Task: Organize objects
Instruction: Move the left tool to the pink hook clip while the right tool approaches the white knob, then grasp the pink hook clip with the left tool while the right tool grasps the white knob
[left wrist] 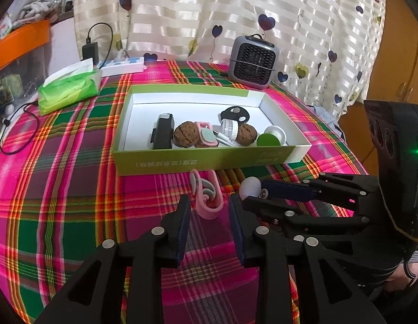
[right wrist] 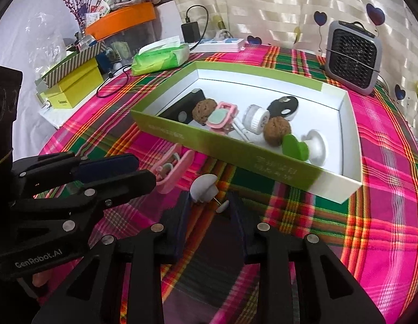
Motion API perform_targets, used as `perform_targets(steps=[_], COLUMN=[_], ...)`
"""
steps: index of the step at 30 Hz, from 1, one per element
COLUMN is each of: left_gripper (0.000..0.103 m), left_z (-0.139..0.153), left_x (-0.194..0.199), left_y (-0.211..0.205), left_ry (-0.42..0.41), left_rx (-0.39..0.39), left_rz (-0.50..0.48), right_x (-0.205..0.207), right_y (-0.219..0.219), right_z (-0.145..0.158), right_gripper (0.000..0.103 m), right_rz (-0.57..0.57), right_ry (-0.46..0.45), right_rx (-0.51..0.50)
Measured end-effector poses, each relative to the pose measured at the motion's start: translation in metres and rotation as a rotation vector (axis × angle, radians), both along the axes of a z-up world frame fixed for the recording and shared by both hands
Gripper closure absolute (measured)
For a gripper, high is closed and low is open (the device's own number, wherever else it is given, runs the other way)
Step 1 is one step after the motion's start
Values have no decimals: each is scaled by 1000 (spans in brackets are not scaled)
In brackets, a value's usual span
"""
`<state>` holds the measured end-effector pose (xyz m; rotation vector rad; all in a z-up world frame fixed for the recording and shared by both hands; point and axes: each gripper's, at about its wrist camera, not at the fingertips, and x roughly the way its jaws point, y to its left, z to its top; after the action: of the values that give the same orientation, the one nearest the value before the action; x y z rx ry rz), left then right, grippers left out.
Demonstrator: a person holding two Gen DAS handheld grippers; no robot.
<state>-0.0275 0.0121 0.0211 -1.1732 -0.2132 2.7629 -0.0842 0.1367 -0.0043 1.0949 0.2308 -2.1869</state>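
Note:
A green and white box (left wrist: 206, 159) (right wrist: 236, 148) on the plaid cloth holds several small items: walnuts (left wrist: 185, 133), a black block (left wrist: 163, 131), a pink clip, a white jar, a black tag, a green-capped white piece (left wrist: 268, 139). A pink clip (left wrist: 206, 197) (right wrist: 171, 174) lies in front of the box, just ahead of my open left gripper (left wrist: 209, 205). A white pushpin-like hook (right wrist: 205, 190) (left wrist: 250, 187) lies on the cloth between the fingers of my right gripper (right wrist: 209, 202), which stands open around it. Both grippers are side by side, nearly touching.
A grey mini heater (left wrist: 253, 60) (right wrist: 353, 56) stands behind the box. A green tissue pack (left wrist: 70, 89), a power strip (left wrist: 122, 64) and a charger with cable sit at the back left. Yellow boxes (right wrist: 71, 89) and clutter lie off the left edge.

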Motion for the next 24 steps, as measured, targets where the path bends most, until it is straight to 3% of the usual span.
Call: perform_targets(steps=[17,24], left_gripper=[72,73], left_z=[-13,-13], left_x=[-26,-29], left_y=[15,15], left_ry=[-64,-62], left_rx=[-75,-69], left_rz=[5,7], right_x=[-4,-4], right_y=[15,17], right_z=[1,2], right_gripper=[72,72], right_rz=[-17,-22], right_ry=[-16,-10], right_rx=[-39,-41])
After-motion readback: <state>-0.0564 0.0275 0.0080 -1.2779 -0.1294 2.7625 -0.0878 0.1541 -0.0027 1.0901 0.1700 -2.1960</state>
